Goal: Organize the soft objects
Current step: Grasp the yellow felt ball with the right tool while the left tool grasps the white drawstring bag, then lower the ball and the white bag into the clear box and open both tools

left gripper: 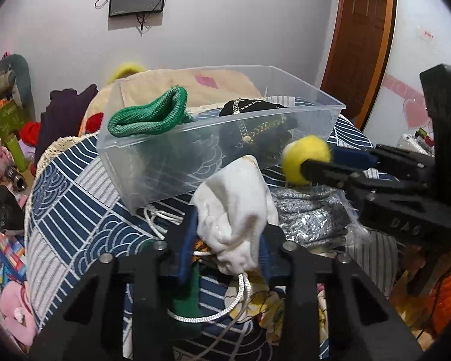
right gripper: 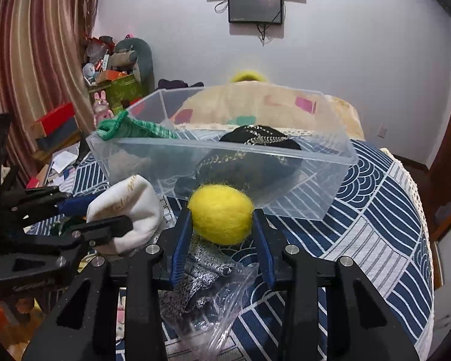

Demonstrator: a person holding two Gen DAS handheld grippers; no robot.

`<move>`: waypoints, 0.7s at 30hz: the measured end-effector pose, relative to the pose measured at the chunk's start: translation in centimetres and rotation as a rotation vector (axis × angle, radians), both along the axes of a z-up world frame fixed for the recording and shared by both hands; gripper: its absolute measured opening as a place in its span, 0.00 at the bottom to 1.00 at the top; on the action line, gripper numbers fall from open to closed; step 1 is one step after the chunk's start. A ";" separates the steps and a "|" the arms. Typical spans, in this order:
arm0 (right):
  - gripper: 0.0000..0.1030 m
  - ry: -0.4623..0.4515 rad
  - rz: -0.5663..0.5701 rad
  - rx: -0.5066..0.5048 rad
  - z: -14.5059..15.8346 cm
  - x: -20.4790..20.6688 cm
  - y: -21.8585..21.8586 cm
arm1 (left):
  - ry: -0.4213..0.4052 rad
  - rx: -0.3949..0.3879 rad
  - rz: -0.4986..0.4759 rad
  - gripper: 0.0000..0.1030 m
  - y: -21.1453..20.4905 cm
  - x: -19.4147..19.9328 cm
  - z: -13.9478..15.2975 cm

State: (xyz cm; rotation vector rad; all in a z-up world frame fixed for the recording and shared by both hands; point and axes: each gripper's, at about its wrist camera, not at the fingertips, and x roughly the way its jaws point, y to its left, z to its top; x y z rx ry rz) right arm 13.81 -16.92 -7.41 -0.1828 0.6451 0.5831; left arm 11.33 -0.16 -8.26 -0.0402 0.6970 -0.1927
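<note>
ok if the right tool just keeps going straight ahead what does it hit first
Most likely the near wall of the clear plastic bin, just past the yellow felt ball held in the right tool; the depth is hard to judge.

We see a wall screen [right gripper: 255, 6] above the patterned bedspread [right gripper: 385, 210], striped curtains [right gripper: 36, 51] left of it.
</note>
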 end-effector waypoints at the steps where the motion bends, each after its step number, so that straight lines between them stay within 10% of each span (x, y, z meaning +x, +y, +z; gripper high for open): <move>1: 0.36 -0.002 0.000 0.007 0.2 -0.2 -0.2 | -0.007 0.006 0.000 0.31 0.0 -0.2 0.2; 21: 0.36 -0.144 -0.040 0.076 5.3 -1.1 -2.6 | -0.236 -0.022 0.011 0.30 0.3 -1.1 8.5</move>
